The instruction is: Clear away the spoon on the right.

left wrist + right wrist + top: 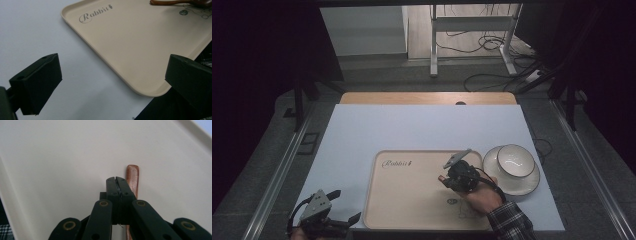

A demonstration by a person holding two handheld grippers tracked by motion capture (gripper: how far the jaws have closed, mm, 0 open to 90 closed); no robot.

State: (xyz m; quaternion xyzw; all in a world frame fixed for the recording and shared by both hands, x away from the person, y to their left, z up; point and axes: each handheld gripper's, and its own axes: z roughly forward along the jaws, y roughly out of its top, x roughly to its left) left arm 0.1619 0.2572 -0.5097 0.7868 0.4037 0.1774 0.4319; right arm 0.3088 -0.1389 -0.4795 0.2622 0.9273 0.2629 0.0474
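The blue-white tabletop [412,125] carries a beige tray [412,200], with a white bowl [515,161] just right of it. The right gripper view shows the right tool [117,180] pressed together, empty, over a brown wooden handle [132,176] lying on the tray. The left tool [110,82] hangs spread at the tray's near left corner.

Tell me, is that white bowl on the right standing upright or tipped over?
Upright. The high view shows the white bowl with its round opening facing up, sitting on a white plate beside the beige tray.
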